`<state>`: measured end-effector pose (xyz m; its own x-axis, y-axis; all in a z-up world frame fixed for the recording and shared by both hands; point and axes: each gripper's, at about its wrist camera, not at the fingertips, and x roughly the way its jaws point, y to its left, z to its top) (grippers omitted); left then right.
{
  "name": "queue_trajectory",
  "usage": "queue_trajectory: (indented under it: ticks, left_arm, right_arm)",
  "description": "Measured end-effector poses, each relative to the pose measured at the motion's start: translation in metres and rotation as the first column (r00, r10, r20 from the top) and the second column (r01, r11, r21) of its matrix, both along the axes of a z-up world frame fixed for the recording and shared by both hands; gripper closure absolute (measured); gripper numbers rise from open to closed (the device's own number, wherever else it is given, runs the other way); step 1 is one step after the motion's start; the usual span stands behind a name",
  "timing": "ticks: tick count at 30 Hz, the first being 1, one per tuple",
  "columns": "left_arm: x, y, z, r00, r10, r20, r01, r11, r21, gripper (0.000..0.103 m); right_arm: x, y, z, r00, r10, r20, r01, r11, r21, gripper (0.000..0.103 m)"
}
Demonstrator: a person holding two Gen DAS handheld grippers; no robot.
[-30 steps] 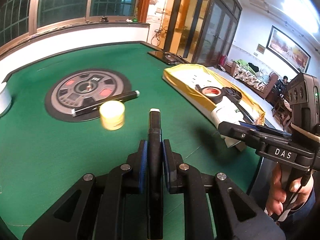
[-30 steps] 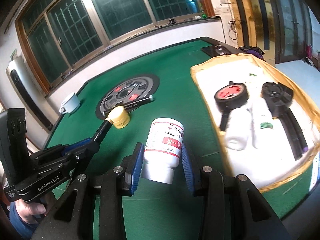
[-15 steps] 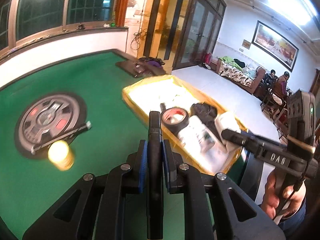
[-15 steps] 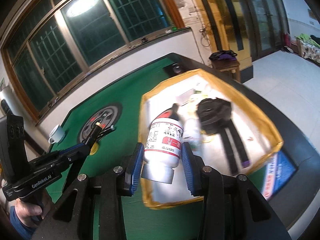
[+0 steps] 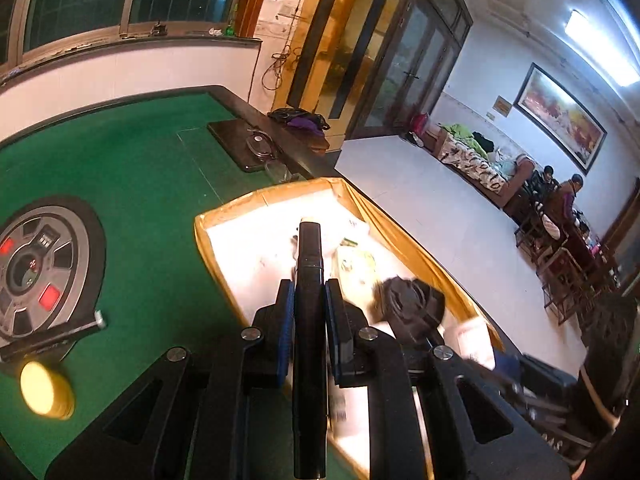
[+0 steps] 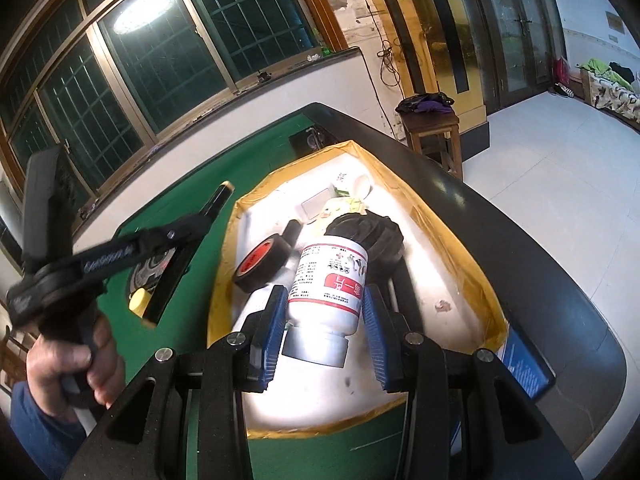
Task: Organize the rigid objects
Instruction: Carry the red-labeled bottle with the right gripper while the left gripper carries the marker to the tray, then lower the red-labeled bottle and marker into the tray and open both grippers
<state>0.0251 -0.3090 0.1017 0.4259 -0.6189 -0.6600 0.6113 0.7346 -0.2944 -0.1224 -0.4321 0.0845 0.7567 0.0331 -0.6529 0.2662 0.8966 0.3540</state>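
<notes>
My left gripper (image 5: 307,292) is shut on a black pen (image 5: 309,248) that sticks out forward over the near left part of a white foam box with a yellow taped rim (image 5: 224,208). The right wrist view shows that left gripper (image 6: 192,224) beside the box's left edge, a hand on its handle. My right gripper (image 6: 326,312) is shut on a white bottle with a red label (image 6: 328,280), hanging above the middle of the box (image 6: 460,240). Inside lie a black tape roll with a red core (image 6: 262,264), a black round strapped object (image 6: 372,232) and a small white bottle (image 6: 360,186).
On the green felt table (image 5: 152,200) sit a yellow round jar (image 5: 46,396), a wheel-patterned mat (image 5: 36,268) and a second black pen (image 5: 52,336) across it. A dark flat tray (image 5: 244,148) lies at the far corner. A wooden stool (image 6: 432,128) stands past the table's black edge.
Both grippers have swung right, from over the green felt to over the foam box, each still holding its object. The jar and mat have slid to the left of the view.
</notes>
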Motion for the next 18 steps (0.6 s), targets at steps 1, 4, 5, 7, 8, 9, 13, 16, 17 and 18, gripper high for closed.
queue_trajectory:
  ticks: [1,4,5,7,8,9,13,16,17,18]
  left_arm:
    - [0.004,-0.002,-0.002,1.0,0.005,-0.008,-0.005,1.0,-0.001,0.091]
    - [0.019,-0.01,-0.007,0.998,0.028,-0.053,-0.029,0.999,-0.027,0.091]
    - [0.024,-0.012,-0.008,0.997,0.037,-0.063,-0.039,0.999,-0.032,0.091]
    - [0.033,-0.017,-0.013,0.995,0.055,-0.083,-0.058,0.998,-0.029,0.091]
    - [0.035,-0.018,-0.015,0.994,0.065,-0.088,-0.068,0.997,-0.028,0.091]
    - [0.038,-0.019,-0.018,0.993,0.078,-0.088,-0.08,0.997,-0.019,0.091]
    - [0.043,-0.021,-0.03,0.989,0.101,-0.105,-0.102,0.995,0.001,0.091]
    - [0.045,-0.021,-0.035,0.988,0.111,-0.11,-0.111,0.994,0.007,0.091]
    - [0.046,-0.021,-0.036,0.987,0.114,-0.115,-0.114,0.993,0.007,0.091]
    - [0.048,-0.022,-0.037,0.985,0.12,-0.124,-0.12,0.993,0.006,0.091]
  right_arm:
    - [0.001,-0.003,-0.001,1.0,0.004,-0.006,-0.004,1.0,0.001,0.069]
    - [0.009,-0.005,-0.006,0.999,0.03,-0.032,-0.03,1.0,-0.005,0.069]
    - [0.012,-0.007,-0.008,0.999,0.035,-0.039,-0.035,0.999,-0.007,0.069]
    - [0.016,-0.006,-0.01,0.998,0.049,-0.05,-0.049,0.999,-0.016,0.069]
    - [0.018,-0.004,-0.012,0.997,0.055,-0.055,-0.056,0.998,-0.021,0.069]
    - [0.018,-0.003,-0.012,0.996,0.061,-0.058,-0.063,0.998,-0.024,0.069]
    - [0.017,0.003,-0.015,0.994,0.09,-0.067,-0.093,0.995,-0.034,0.069]
    - [0.014,0.008,-0.018,0.991,0.104,-0.081,-0.108,0.993,-0.045,0.069]
    - [0.014,0.009,-0.018,0.991,0.104,-0.086,-0.109,0.993,-0.054,0.069]
    - [0.014,0.01,-0.019,0.991,0.103,-0.09,-0.109,0.992,-0.064,0.069]
